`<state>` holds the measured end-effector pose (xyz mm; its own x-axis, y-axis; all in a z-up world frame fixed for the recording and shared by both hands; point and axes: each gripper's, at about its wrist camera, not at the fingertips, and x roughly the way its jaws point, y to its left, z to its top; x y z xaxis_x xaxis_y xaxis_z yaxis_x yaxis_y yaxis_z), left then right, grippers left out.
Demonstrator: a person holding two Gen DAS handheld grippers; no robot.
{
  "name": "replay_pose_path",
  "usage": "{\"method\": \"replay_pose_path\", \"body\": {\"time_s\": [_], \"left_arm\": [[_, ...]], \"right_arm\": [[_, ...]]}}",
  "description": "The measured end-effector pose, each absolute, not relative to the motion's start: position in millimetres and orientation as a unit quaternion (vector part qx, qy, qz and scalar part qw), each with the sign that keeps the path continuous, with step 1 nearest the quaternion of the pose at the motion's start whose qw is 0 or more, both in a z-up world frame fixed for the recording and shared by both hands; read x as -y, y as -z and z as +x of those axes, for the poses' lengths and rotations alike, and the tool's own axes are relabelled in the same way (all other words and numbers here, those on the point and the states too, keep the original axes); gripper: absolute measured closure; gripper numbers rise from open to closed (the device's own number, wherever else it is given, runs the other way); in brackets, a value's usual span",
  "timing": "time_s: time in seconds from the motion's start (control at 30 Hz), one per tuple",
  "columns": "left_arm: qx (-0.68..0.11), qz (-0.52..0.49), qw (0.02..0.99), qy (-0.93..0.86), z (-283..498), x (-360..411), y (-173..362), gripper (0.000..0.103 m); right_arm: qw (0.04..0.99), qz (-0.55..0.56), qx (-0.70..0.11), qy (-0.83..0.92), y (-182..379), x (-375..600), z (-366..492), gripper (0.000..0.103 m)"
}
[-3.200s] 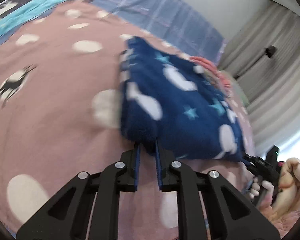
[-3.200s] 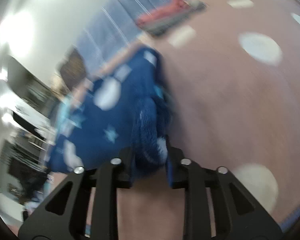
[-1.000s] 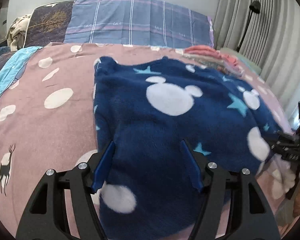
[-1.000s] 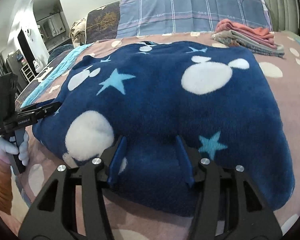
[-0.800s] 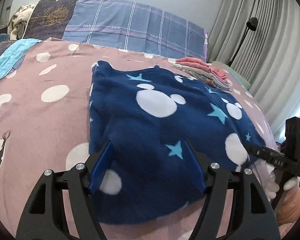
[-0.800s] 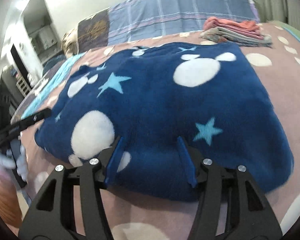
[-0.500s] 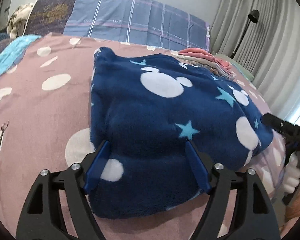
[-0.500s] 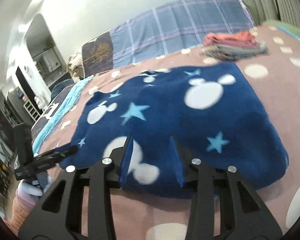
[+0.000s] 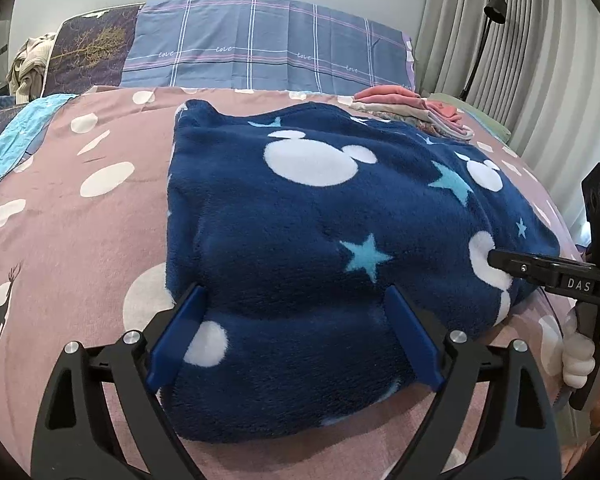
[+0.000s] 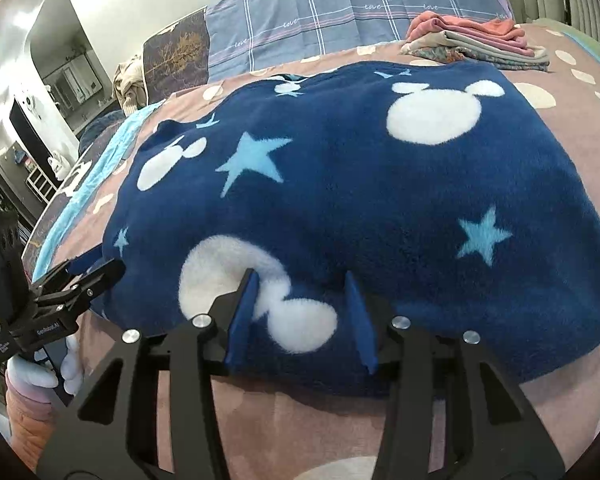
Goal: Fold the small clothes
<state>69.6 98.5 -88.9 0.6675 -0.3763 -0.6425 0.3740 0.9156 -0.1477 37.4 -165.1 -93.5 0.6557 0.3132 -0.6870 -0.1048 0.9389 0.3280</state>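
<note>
One navy fleece garment (image 9: pixel 312 220), patterned with white mouse-head shapes and pale blue stars, spread in a plump folded slab across the middle of the pink spotted bedspread (image 9: pixel 80 232), near edge doubled under into a rounded roll. Two grippers at that near edge, one toward each lower corner: left gripper (image 9: pixel 296 324) with blue fingers (image 9: pixel 176 332) spread wide, straddling the rolled edge and clamping nothing; right gripper (image 10: pixel 300 316) likewise parted, though narrower, its fingertips (image 10: pixel 242 312) resting against the fleece over a white patch, gripping nothing. Each gripper also visible from the other's camera (left one at the lower left of the right wrist view, right one at the right edge of the left wrist view), with a white-gloved hand (image 9: pixel 576 356) on the handle. Beyond the garment, one small stack of folded clothes (image 10: pixel 476 40) in pink, grey and floral layers, exact count hard to tell. Behind, two pillows along the headboard: one blue plaid pillow (image 9: pixel 260 48), one dark pillow with a golden tree (image 9: pixel 92 52). One turquoise strip of cloth (image 9: pixel 16 140) along the bed's left side. One black lamp (image 9: pixel 492 12) against grey curtains (image 9: pixel 540 60). Garment's underside and inner folds hidden; bed edges cut off by the fisheye rim.
</note>
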Motion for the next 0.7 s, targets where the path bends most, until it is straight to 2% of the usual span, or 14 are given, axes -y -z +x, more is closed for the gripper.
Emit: {"method": "replay_pose_path", "body": {"time_s": [0.23,0.47,0.57,0.7], "left_arm": [[-0.349,-0.013,0.913,0.212,68,-100,86,0.012],[-0.315,-0.033,0.929,0.193,65,-126,61,0.012],[-0.31,-0.065,0.932,0.176,68,-153,53,0.012],[-0.311,-0.115,0.928,0.168,77,-181,49,0.012]], "right_arm": [[0.903,0.119,-0.397,-0.112,94,160,37,0.056],[0.902,0.128,-0.395,-0.117,89,165,35,0.056],[0.91,0.116,-0.382,-0.117,75,170,31,0.045],[0.926,0.101,-0.352,-0.092,51,190,33,0.043]]}}
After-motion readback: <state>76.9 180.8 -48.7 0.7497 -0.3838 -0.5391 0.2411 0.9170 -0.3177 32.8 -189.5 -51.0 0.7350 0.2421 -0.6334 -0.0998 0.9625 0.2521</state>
